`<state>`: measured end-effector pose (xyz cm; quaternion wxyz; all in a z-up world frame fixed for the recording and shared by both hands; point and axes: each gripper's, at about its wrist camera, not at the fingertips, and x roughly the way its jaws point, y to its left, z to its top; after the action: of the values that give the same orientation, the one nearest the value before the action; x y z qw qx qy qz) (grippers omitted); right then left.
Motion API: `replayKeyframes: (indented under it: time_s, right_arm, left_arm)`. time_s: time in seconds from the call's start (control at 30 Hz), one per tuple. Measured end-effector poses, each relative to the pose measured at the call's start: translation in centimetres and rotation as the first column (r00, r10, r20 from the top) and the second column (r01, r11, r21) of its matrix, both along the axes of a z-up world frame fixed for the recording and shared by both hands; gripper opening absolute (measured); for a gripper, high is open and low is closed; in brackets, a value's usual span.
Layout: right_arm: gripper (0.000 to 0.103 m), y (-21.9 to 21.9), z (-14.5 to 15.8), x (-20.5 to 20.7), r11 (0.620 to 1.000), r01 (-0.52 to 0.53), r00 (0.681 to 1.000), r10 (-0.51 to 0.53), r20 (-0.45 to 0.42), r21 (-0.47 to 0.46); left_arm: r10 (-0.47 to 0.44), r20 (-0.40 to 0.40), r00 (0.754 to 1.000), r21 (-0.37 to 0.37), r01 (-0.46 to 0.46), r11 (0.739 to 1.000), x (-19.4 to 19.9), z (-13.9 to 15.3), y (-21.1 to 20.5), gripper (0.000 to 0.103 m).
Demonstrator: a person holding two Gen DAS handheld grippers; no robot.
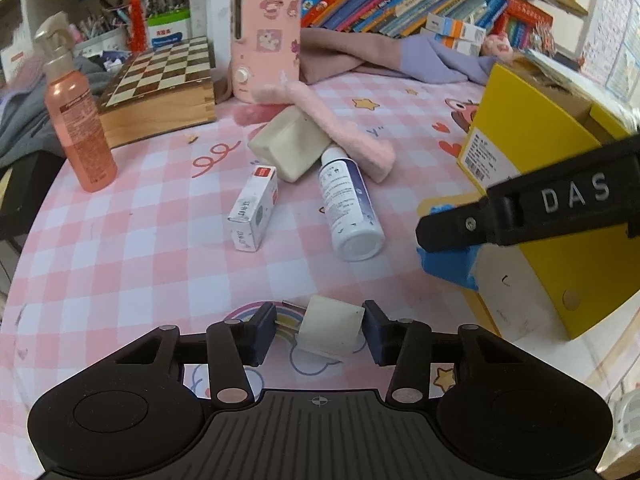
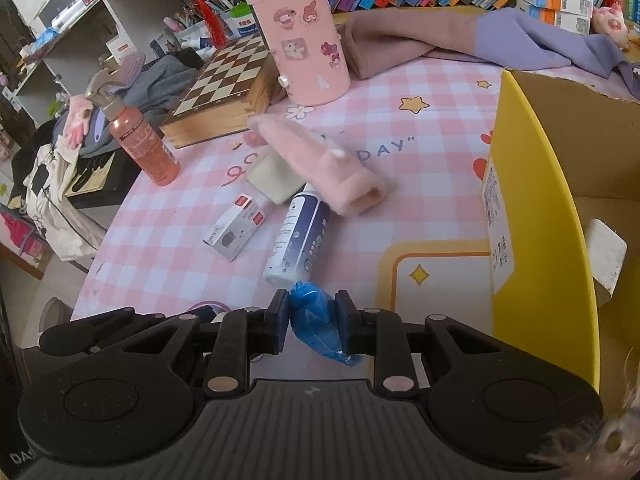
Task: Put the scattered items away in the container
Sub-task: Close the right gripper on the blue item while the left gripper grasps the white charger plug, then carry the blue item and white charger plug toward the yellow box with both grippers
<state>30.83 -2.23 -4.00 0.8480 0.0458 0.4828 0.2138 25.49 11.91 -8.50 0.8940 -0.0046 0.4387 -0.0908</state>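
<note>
Left wrist view: the left gripper [image 1: 320,330] points down at a pink checked tablecloth [image 1: 160,240], its jaws closing around a small cream plug adapter [image 1: 330,330]. The right pad touches the adapter; the left pad seems a hair away, so the grasp looks not quite clenched. Farther off lie the remaining scattered items: a small white carton [image 1: 253,208], a white bottle [image 1: 350,204] on its side, a cream block [image 1: 290,146] and a fuzzy pink sleeve [image 1: 340,128] draped across both. To the right stands the yellow cardboard box [image 1: 560,184], the container. The right wrist view shows the right gripper [image 2: 312,322] clenched on a crumpled blue bag [image 2: 316,324], held just left of the box's near wall, probably so it can be carried over the rim and dropped in. A white object [image 2: 606,256] already lies inside the box. At the far edge, a pink cylinder [image 2: 302,36] with stickers, a chessboard box [image 2: 224,76] and an orange spray bottle [image 2: 140,140] stand upright, seemingly not part of the clutter.
</note>
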Motion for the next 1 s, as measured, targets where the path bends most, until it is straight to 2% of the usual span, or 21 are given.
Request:
replayKeyframes:
  time_s: [0.23,0.6,1.0]
  right_arm:
    - [0.022,0.2,1.2,-0.9,1.0,-0.013,0.999,0.012,0.045,0.022]
    - [0.022,0.1,5.2,-4.2,0.997,-0.065,0.981,0.056,0.186,0.04]
    - [0.022,-0.3,6.7,-9.0,0.997,-0.062,0.975,0.049,0.217,0.055]
  left_arm:
    - [0.04,0.064,0.997,-0.019,-0.039,0.999,-1.0,2.7,1.2,0.045]
    - [0.084,0.18,0.98,-0.078,-0.071,0.994,-4.5,7.9,2.8,0.045]
    - [0.093,0.219,0.971,-0.113,-0.069,0.991,-9.4,10.4,3.9,0.045]
